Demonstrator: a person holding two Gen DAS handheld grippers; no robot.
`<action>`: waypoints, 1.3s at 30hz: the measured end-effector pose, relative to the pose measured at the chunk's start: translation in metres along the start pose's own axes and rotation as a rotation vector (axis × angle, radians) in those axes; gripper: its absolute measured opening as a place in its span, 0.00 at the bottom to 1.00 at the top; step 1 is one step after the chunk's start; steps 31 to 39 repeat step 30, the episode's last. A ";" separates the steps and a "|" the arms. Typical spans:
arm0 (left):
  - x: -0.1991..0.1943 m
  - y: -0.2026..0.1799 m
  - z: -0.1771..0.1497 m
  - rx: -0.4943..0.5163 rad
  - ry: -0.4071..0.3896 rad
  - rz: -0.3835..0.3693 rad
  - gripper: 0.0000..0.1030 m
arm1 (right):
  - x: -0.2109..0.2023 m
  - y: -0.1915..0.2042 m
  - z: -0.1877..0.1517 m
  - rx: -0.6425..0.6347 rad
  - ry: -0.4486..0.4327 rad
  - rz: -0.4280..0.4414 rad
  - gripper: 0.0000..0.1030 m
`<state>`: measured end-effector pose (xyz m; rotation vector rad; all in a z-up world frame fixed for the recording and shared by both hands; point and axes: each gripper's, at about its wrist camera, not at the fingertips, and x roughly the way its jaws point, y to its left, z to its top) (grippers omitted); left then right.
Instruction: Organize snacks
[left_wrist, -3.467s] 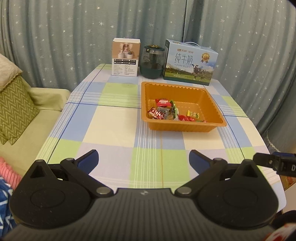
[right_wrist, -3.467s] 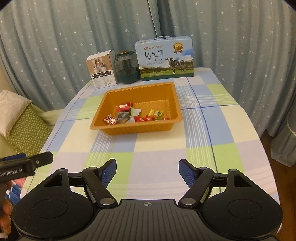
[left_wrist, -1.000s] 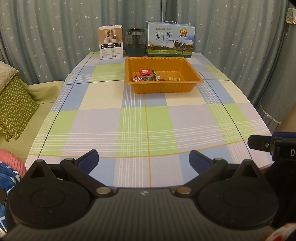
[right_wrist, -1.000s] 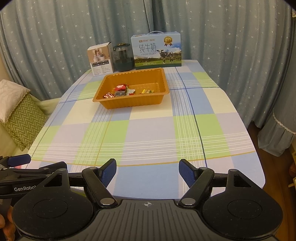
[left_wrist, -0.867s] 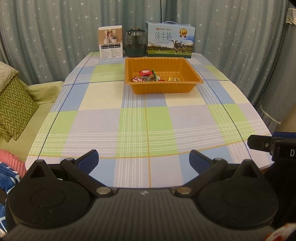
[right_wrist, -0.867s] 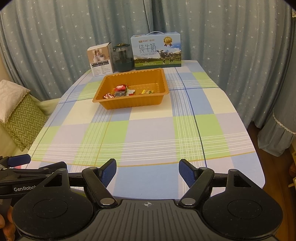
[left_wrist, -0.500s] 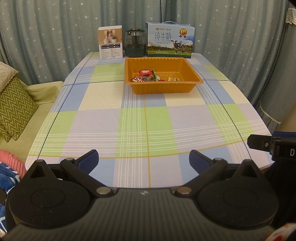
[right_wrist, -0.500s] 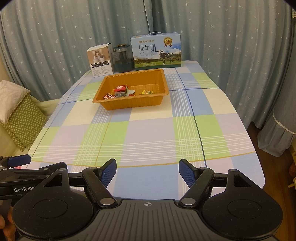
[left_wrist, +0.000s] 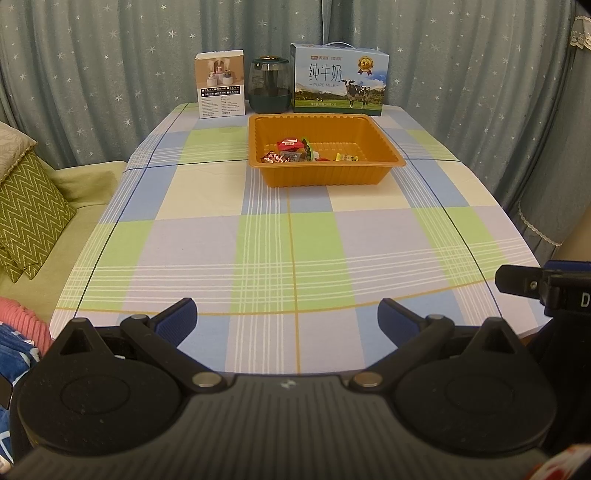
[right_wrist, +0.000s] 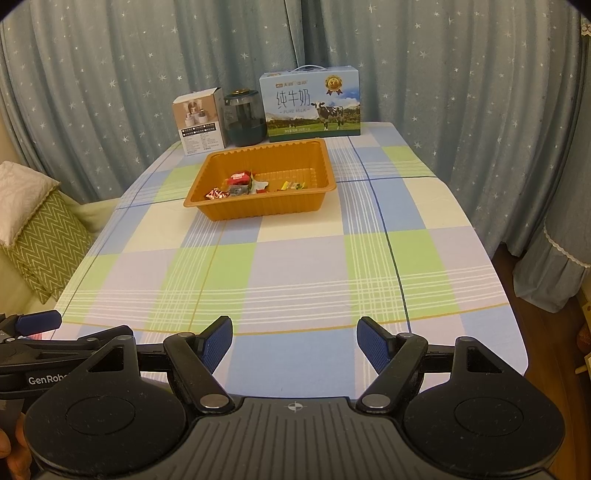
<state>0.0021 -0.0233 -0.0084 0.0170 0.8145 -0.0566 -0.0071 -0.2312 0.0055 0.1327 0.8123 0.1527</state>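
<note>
Both grippers are hovering over the near edge of the table, well apart from the work. The left gripper is showing its blue pads spread wide with nothing between them; the right gripper is likewise standing wide and empty. In the left wrist view the orange tray is sitting at about 12 o'clock, toward the far end of the checked cloth, and in the right wrist view it is lying nearer 11 o'clock. The snacks are lying inside the tray as a small loose cluster of wrapped pieces, bunched toward its near wall; the same cluster is showing in the right view. Individual wrappers are too small to sort by type. Behind the tray, along the far table edge, a small white box, a dark jar and a milk carton are standing in a row from 11 to 1 o'clock. No loose snack is showing on the cloth outside the tray in either view. Judgement: gathering is looking complete or nearly so, since everything visible is already sitting in the tray; what may be remaining is tidying the cluster within it, if that is wanted at all.
</note>
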 end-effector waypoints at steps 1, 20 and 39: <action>0.000 0.000 0.000 0.001 0.000 0.000 1.00 | 0.000 0.000 0.000 0.000 0.000 0.000 0.72; 0.003 -0.002 -0.001 -0.003 0.004 -0.004 1.00 | 0.000 -0.001 0.001 0.000 -0.001 0.000 0.72; 0.000 0.001 -0.002 -0.002 -0.017 -0.005 1.00 | 0.000 -0.001 0.002 0.000 -0.003 -0.002 0.72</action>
